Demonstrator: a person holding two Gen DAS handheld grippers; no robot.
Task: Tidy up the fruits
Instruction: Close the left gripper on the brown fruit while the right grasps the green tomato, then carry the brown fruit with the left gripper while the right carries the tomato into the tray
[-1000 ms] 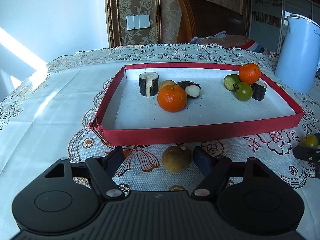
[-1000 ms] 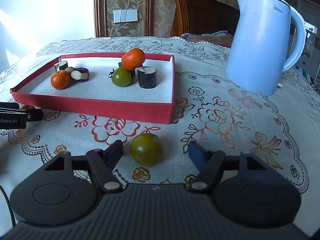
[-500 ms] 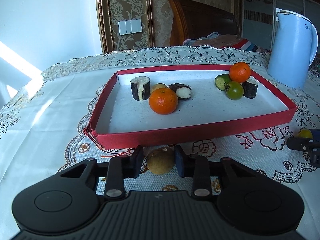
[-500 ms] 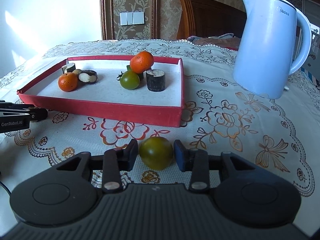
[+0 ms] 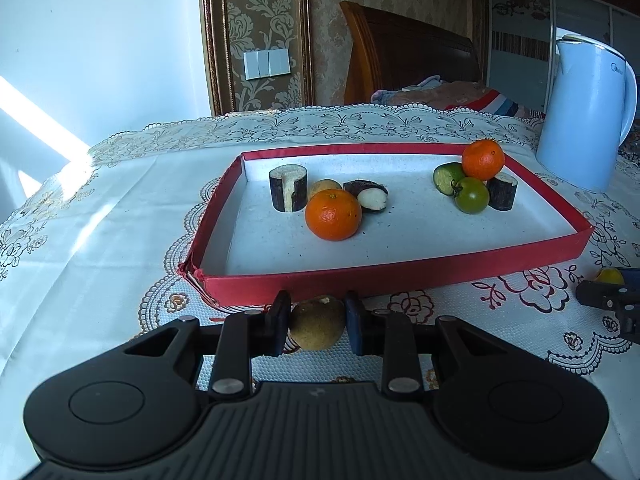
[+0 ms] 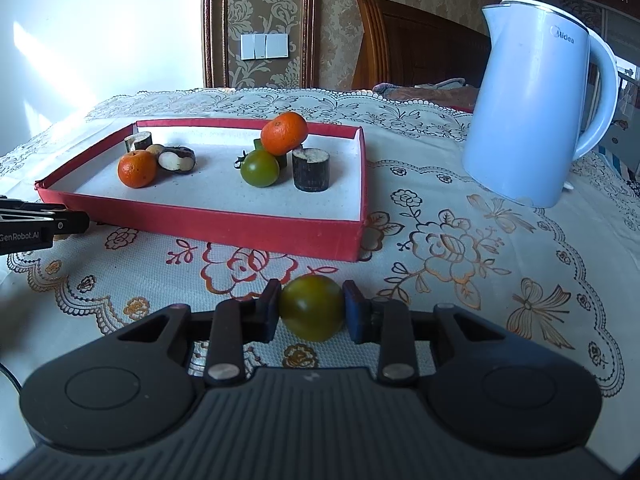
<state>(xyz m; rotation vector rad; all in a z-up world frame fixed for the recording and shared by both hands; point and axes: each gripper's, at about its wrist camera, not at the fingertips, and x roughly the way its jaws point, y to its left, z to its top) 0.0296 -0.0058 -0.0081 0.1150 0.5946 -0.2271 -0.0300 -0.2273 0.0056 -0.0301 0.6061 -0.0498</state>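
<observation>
In the left wrist view my left gripper [image 5: 316,314] is shut on a round brown fruit [image 5: 317,327] that rests on the lace tablecloth just in front of the red tray [image 5: 400,276]. In the right wrist view my right gripper [image 6: 311,302] has its jaws closing on a green tomato [image 6: 311,312], with both pads against its sides, near the tray's [image 6: 240,224] front right corner. The tray holds two oranges [image 5: 333,215] [image 5: 483,159], a green tomato [image 5: 472,195], dark cane pieces [image 5: 288,187] [image 5: 502,191] and other small fruits.
A pale blue kettle [image 6: 532,120] stands on the table to the right of the tray. The left gripper's tip [image 6: 36,228] shows at the left edge of the right wrist view. A wooden headboard and a wall stand behind the table.
Both grippers went from wide open to closed on their fruit: the left on the brown fruit, the right on the green tomato. Neither hand has shifted much.
</observation>
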